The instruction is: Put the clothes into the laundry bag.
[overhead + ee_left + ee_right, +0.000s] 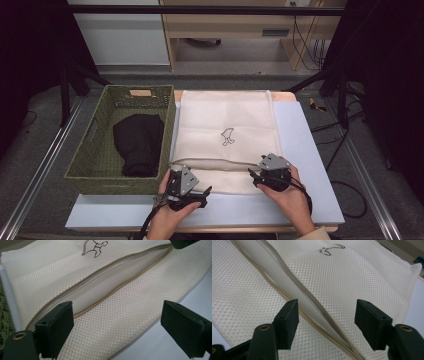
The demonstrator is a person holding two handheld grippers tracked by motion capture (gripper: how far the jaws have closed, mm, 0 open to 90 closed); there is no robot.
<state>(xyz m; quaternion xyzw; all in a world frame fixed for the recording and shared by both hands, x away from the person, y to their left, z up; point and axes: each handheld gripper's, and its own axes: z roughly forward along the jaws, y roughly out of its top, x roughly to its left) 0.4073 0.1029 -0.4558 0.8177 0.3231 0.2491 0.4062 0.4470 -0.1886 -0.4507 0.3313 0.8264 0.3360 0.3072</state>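
Note:
A cream mesh laundry bag [227, 117] with a small embroidered figure [227, 136] lies flat on the pale table [305, 150]. Its tan-trimmed opening [100, 287] gapes slightly across the near end. At the bag's near left corner my left gripper [197, 189] is open, and its jaws [117, 315] hover over the near mesh flap with nothing pinched. My right gripper [255, 176] stands open at the near right, its jaws [328, 310] astride the trimmed edge of the opening [294, 290] without pressing on it. A person's hand holds each gripper.
A green woven basket [82, 155] stands left of the bag, with a folded black garment [139, 142] inside it. Metal rails run along both sides of the table. A wooden desk and cables stand at the back.

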